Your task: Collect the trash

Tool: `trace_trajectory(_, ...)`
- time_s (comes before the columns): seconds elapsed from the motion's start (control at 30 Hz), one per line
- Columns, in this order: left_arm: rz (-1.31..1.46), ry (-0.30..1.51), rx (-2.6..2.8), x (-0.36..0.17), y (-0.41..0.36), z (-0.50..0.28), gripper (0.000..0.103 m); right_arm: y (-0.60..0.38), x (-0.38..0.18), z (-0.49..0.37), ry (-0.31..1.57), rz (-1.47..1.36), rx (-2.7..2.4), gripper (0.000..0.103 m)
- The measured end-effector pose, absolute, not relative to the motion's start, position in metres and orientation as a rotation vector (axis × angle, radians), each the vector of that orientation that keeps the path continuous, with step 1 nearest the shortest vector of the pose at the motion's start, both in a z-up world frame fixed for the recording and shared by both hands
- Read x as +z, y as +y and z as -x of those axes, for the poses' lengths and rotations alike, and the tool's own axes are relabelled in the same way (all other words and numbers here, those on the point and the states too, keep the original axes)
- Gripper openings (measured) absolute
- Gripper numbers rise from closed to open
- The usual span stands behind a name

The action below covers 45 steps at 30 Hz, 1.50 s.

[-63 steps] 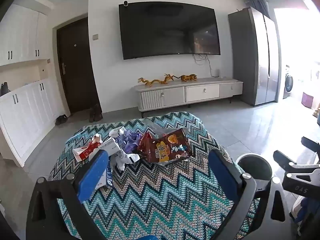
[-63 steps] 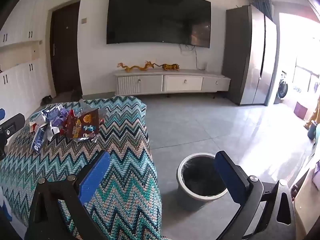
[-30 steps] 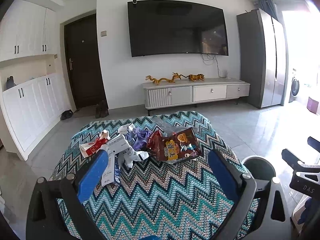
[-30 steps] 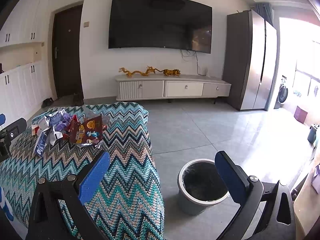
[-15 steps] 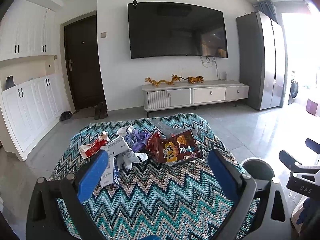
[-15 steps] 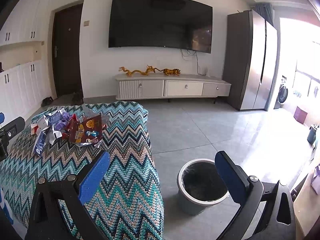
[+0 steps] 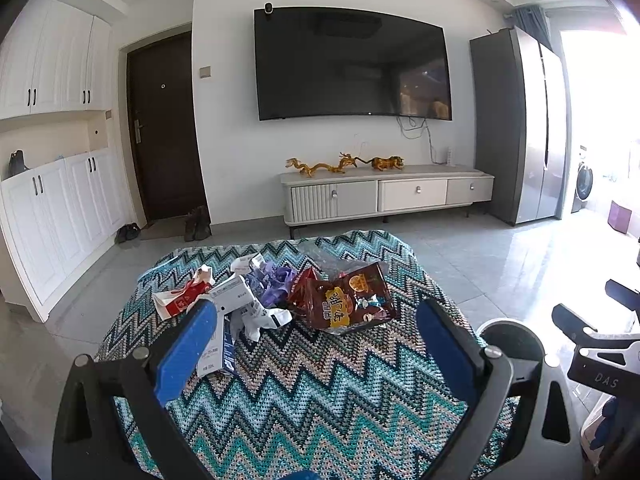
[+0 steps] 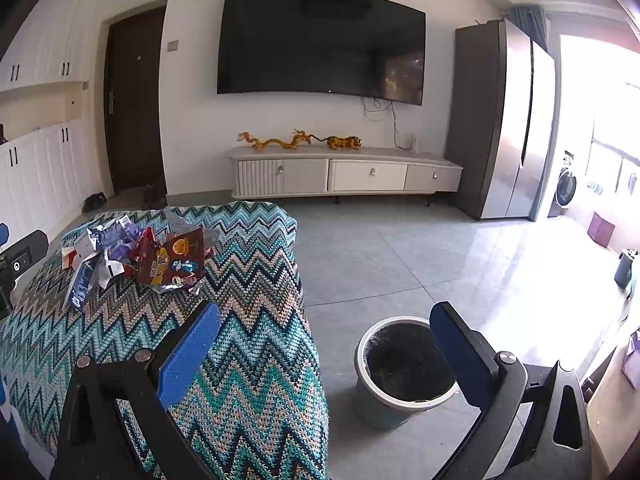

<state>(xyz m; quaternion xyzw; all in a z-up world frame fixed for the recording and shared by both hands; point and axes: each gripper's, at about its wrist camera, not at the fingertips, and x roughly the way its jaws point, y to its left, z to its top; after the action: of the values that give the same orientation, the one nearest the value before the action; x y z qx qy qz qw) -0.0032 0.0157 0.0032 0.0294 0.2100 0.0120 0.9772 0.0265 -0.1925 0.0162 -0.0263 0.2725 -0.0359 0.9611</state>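
Zigzag-knit cloth is covering the surface (image 7: 320,392), and the trash (image 7: 280,300) is lying on it in a loose heap toward the far end, stretching crosswise from a red-and-white carton (image 7: 180,300) on the left to a brown snack bag (image 7: 348,300) on the right. Straight ahead of the left claw (image 7: 316,344) the heap is sitting, just past its blue fingers, which are standing wide apart and holding nothing. Over by the surface's right edge the right claw (image 8: 324,352) is hovering, equally spread and empty, with the trash well off to its left and the bin (image 8: 400,396) on the floor just below it. Judging by this, the left claw is sitting nearer the heap and the right nearer the bin.
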Motion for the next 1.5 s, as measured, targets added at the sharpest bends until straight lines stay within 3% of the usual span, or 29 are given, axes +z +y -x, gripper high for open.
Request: trace_trajectory(1.5, -0.053, 0.454, 0.008, -0.007, 0.019, -0.003, 0.101, -0.19, 0.011, -0.028, 0.567, 0.05, -0.066, 0.103)
